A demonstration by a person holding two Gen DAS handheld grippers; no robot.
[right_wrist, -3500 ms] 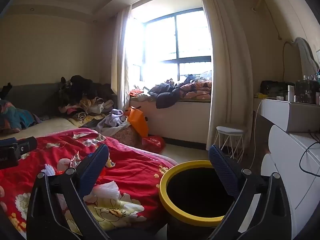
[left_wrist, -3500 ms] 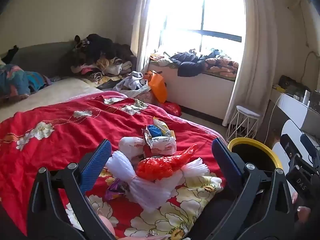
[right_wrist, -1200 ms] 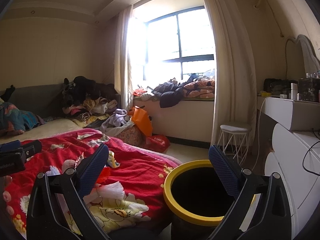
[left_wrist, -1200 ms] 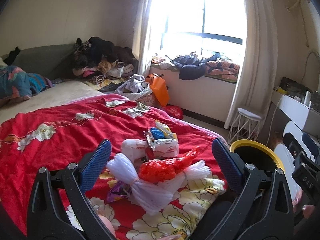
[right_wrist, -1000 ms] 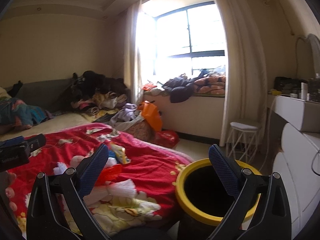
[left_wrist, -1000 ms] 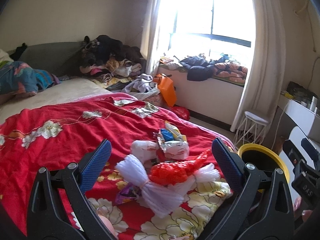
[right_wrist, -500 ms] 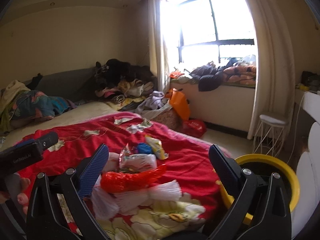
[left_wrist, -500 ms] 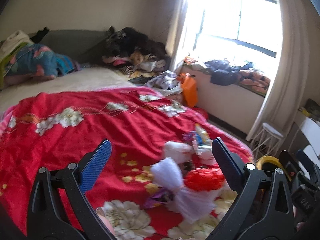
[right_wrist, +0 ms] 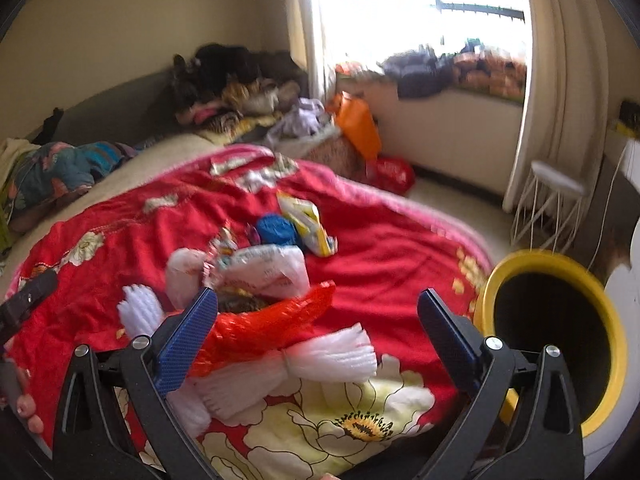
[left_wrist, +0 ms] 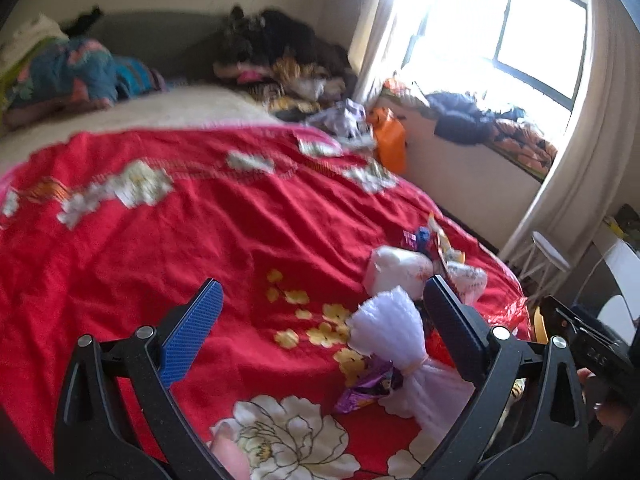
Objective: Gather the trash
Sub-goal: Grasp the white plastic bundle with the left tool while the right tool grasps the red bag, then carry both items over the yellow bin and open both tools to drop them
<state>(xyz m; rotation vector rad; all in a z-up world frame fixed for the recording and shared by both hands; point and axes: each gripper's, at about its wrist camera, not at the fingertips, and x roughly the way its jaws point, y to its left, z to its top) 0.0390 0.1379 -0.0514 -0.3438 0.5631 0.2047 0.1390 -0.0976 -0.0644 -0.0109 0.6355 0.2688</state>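
Note:
A pile of trash lies on the red flowered bedspread (right_wrist: 384, 264) near the bed's foot: a red plastic bag (right_wrist: 264, 328), white foam netting (right_wrist: 332, 354), a white printed bag (right_wrist: 268, 270), a blue ball (right_wrist: 276, 230) and a yellow wrapper (right_wrist: 308, 228). My right gripper (right_wrist: 318, 340) is open, just above the red bag and netting. My left gripper (left_wrist: 320, 328) is open over the bedspread, with the white netting (left_wrist: 388, 332) and a purple wrapper (left_wrist: 366, 386) at its right finger. The yellow-rimmed black bin (right_wrist: 560, 328) stands beside the bed, at the right.
Clothes are heaped at the bed's far side (right_wrist: 240, 92) and on the window ledge (right_wrist: 460, 64). An orange bag (right_wrist: 358, 124) and a red bag (right_wrist: 390, 172) sit on the floor. A white wire stool (right_wrist: 548, 200) stands by the curtain.
Both grippers have swung left and tilted down toward the bed. The right view has moved from the bin to the trash pile. Both stay open.

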